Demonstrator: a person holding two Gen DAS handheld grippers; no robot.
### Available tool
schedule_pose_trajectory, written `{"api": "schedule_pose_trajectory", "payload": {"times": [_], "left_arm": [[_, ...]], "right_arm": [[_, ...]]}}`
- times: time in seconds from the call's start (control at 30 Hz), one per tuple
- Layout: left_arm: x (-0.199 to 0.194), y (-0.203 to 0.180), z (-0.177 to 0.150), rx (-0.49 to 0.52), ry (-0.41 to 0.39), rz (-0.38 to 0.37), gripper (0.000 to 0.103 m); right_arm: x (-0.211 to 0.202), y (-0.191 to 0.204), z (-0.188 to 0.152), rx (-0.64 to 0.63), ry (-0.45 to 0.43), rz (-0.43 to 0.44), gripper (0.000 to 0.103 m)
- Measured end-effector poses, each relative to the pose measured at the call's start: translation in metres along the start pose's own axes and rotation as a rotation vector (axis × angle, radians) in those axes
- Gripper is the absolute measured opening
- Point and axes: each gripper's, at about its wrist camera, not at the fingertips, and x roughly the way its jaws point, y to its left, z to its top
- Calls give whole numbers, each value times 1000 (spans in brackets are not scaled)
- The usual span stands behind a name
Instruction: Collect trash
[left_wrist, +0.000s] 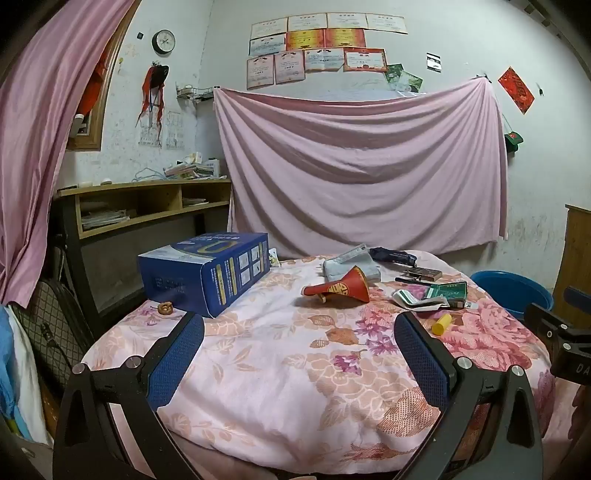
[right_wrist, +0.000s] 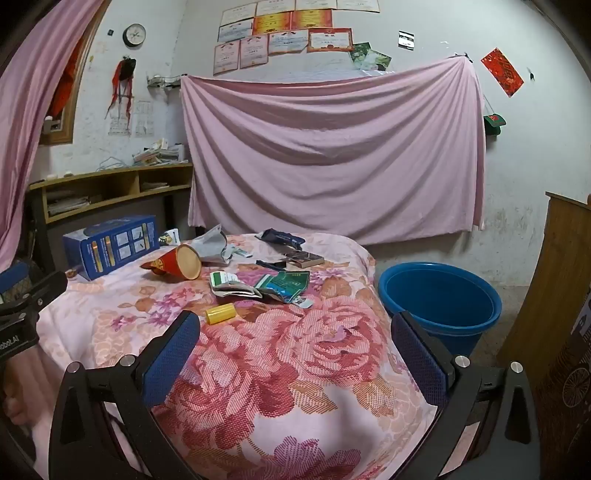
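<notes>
Trash lies on a floral cloth-covered table (left_wrist: 280, 369) (right_wrist: 280, 387): a red paper cone cup (left_wrist: 341, 287) (right_wrist: 177, 263), a small yellow cylinder (left_wrist: 442, 325) (right_wrist: 221, 313), crumpled green and white wrappers (left_wrist: 432, 293) (right_wrist: 266, 284), a grey crumpled bag (left_wrist: 351, 264) (right_wrist: 212, 245) and a dark wrapper (left_wrist: 393, 256) (right_wrist: 280, 238). A blue cardboard box (left_wrist: 210, 271) (right_wrist: 110, 243) stands at the left. My left gripper (left_wrist: 299, 325) is open above the near cloth, empty. My right gripper (right_wrist: 295, 325) is open too, just short of the yellow cylinder. A blue bucket (right_wrist: 439, 299) (left_wrist: 513, 290) stands on the floor to the right.
A pink sheet (left_wrist: 362, 162) hangs on the back wall. A wooden shelf (left_wrist: 147, 203) stands at the back left, with a pink curtain (left_wrist: 33, 129) beside it. A wooden cabinet (right_wrist: 554, 288) is at the far right. A small brown item (left_wrist: 165, 307) lies by the box.
</notes>
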Motion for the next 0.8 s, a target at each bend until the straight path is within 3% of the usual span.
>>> {"api": "schedule_pose_trajectory", "payload": {"times": [0.8], "left_arm": [[0, 0, 0, -5, 2, -2, 101]], "right_arm": [[0, -1, 0, 1, 5, 0, 103]]}}
